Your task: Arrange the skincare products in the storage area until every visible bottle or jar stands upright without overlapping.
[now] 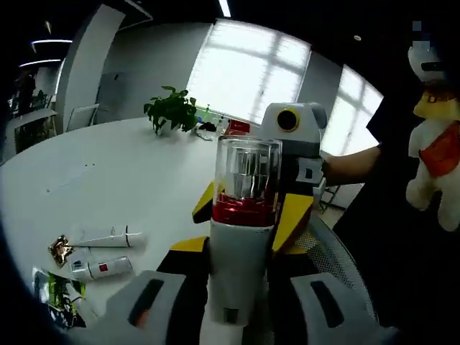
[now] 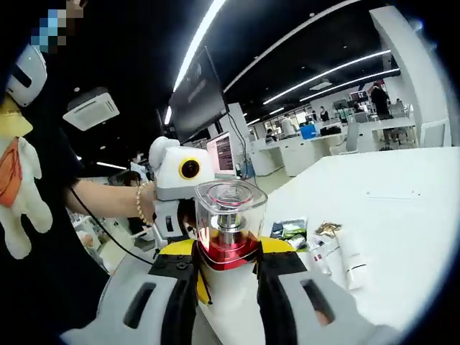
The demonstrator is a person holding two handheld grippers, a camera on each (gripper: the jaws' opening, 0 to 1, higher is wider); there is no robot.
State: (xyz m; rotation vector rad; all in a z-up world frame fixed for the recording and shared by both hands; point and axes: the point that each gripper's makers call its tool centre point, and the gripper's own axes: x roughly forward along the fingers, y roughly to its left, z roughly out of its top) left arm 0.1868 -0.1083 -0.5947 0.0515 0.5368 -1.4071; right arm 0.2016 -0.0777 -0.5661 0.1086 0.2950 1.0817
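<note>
A pump bottle (image 1: 244,180) with a white body, a red collar and a clear cap stands upright above the table edge. My left gripper (image 1: 241,277) is shut on its white body. My right gripper (image 1: 250,219) faces it from the far side, its yellow-edged jaws pressed to the red collar. In the right gripper view the same bottle (image 2: 228,215) sits between my right gripper's (image 2: 226,277) shut jaws, with the left gripper (image 2: 226,250) opposite. Two white tubes (image 1: 108,237) (image 1: 102,268) lie flat on the white table (image 1: 108,172).
A gold sachet (image 1: 60,249) and a green packet (image 1: 59,291) lie by the tubes; these tubes (image 2: 351,255), sachet (image 2: 329,228) and packet (image 2: 287,228) also lie right of the bottle. A potted plant (image 1: 172,111) stands far back. A mesh chair (image 1: 338,259) and a person's arm (image 2: 108,198) are close.
</note>
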